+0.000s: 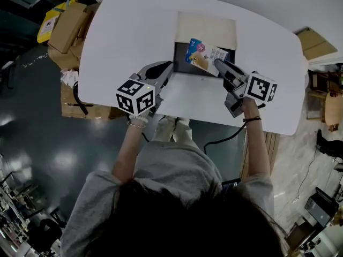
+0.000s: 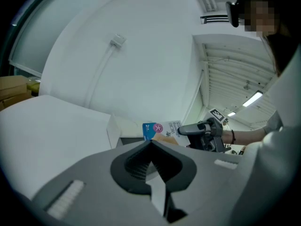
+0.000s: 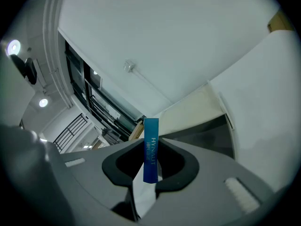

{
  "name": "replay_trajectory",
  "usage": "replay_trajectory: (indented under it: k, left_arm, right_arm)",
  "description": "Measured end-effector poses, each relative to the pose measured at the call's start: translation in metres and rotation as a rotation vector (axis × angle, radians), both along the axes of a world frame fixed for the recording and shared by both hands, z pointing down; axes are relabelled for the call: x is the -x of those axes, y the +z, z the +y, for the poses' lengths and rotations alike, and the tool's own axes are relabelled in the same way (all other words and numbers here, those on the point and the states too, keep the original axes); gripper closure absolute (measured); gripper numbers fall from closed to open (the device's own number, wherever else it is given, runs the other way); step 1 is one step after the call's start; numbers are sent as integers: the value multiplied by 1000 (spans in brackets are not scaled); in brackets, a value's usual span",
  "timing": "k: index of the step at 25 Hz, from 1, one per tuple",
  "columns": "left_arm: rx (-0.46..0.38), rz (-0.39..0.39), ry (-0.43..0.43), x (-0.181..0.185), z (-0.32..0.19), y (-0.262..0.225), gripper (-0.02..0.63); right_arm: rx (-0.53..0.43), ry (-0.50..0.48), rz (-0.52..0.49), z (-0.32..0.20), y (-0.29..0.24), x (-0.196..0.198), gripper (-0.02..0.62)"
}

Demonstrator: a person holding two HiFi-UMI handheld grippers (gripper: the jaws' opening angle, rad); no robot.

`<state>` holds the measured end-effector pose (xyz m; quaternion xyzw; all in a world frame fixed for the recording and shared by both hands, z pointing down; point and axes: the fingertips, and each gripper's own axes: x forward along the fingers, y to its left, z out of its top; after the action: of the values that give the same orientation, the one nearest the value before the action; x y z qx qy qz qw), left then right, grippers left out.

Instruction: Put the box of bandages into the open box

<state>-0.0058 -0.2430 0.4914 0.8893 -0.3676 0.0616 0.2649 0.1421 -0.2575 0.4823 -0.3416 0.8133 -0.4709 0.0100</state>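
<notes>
**Head view:** R gripper (image 1: 218,64) pinches the box of bandages (image 1: 205,53) by its near corner and holds it tilted over the open box (image 1: 181,64). The pack is partly above the dark cavity and not yet inside. L gripper (image 1: 167,68) sits just beside the open box's front-left corner, jaws pressed together, nothing in them. The print on the pack's face is too small to read here.

**L gripper view:** Jaws meet tip to tip, empty. Beyond them the pack hangs above the open box. It shows a blue corner w/ a pink round badge; the text beside it isn't legible.

**R gripper view:** Jaws clamp the pack's thin blue edge, upright btwn the pads, and "HYNAUT" runs down it. The open box lies just ahead.

**Doing it well, prob.:** Level the pack so its flat face matches the cavity, then lower it w/in the walls before releasing. The corner grip is small, so go slow or the pack may swing. L gripper could steady the open box's front wall if it slides.
</notes>
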Motion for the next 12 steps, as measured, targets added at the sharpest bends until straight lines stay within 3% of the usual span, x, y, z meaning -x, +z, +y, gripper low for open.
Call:
replay_trajectory:
  k: [6, 12]
  left_arm:
    - [20, -1, 6, -1, -3, 8, 609]
    - [31, -2, 14, -4, -3, 12, 609]
  right_arm:
    - [37, -87, -10, -8, 4, 10, 505]
    - [134, -129, 12, -9, 20, 11, 505]
